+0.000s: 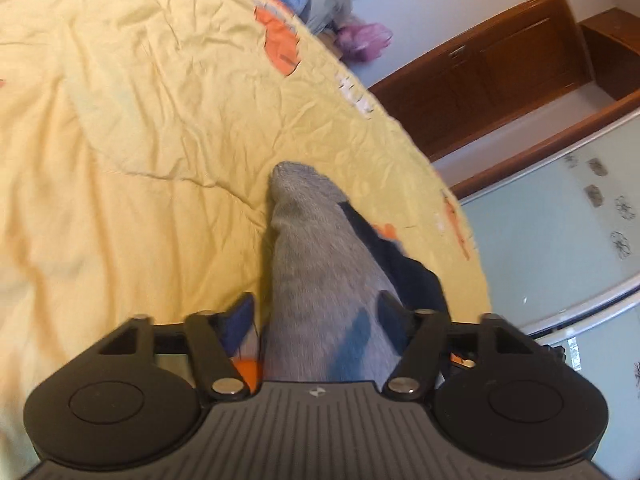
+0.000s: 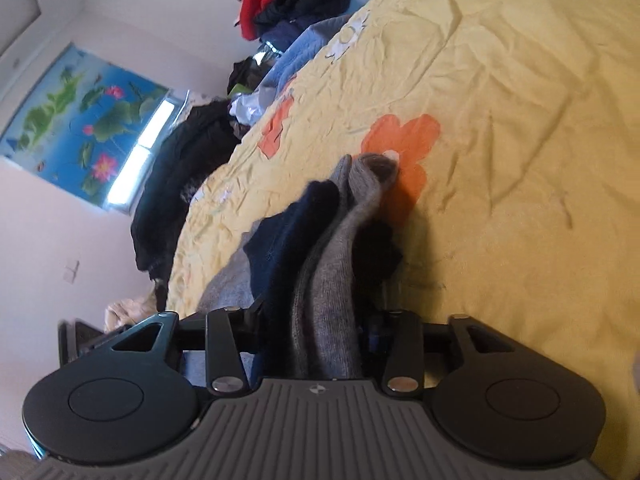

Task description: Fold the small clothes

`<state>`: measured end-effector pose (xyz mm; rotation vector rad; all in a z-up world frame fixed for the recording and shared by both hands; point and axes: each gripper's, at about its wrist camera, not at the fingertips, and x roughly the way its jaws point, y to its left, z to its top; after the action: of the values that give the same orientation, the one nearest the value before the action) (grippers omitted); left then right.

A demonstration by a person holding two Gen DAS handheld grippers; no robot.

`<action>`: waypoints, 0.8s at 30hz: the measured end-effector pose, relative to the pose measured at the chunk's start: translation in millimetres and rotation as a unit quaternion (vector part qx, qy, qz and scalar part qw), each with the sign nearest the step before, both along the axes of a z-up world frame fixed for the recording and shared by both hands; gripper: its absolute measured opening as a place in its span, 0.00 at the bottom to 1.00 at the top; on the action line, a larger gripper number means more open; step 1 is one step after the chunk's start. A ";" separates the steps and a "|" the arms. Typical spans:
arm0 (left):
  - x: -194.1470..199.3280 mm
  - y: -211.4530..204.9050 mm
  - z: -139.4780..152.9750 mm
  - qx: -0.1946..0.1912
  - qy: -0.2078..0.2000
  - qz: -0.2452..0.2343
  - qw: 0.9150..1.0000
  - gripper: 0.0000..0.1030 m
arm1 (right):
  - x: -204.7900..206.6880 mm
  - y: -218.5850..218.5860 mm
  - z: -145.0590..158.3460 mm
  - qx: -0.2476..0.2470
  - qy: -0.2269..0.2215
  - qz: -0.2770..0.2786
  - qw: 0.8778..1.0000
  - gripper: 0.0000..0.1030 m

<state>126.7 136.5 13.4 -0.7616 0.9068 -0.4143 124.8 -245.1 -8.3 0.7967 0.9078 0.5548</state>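
Note:
A grey sock [image 1: 320, 264] with a dark navy part [image 1: 400, 252] hangs from my left gripper [image 1: 320, 320], which is shut on it above the yellow bedspread [image 1: 140, 140]. The fingertips are hidden by the cloth. In the right wrist view my right gripper [image 2: 316, 312] is shut on the grey sock [image 2: 340, 248] too, bunched with the navy part [image 2: 296, 228]. The sock's far end [image 2: 376, 164] reaches an orange flower print on the bedspread [image 2: 520, 120].
A pile of dark, red and blue clothes [image 2: 288, 0] lies at the bed's far edge, with a black garment [image 2: 180, 184] along the side. A wooden cabinet [image 1: 500, 64] and a glass panel [image 1: 560, 232] stand beyond the bed edge.

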 end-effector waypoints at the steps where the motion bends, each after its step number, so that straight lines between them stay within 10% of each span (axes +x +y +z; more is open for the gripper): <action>1: -14.5 3.6 -0.1 -0.006 -0.006 0.005 1.000 0.82 | -9.9 -4.3 5.9 -0.009 -0.011 0.003 1.000 0.70; 10: -76.8 -33.2 -25.5 -0.049 0.009 -0.064 0.997 0.75 | -88.8 -10.2 12.7 -0.053 -0.007 0.080 0.995 0.70; 11: -76.9 -35.4 -25.0 -0.040 0.012 -0.066 0.997 0.44 | -93.5 -6.7 11.1 -0.045 -0.002 0.091 0.995 0.67; 13: -69.4 -36.6 -24.8 -0.016 0.031 -0.068 0.997 0.16 | -99.2 5.1 8.1 -0.065 0.009 0.105 0.992 0.26; 22: -77.5 -29.9 -12.4 0.086 0.018 -0.078 0.993 0.18 | -103.8 18.0 3.8 -0.059 0.003 0.125 0.990 0.20; 24: -87.8 -30.1 0.1 0.100 0.006 -0.084 0.991 0.21 | -102.8 7.2 5.5 -0.040 0.014 0.113 0.993 0.31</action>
<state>38.9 106.4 13.5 -0.5067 1.0105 -0.4594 22.0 -237.9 -2.8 0.6348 1.0463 0.7019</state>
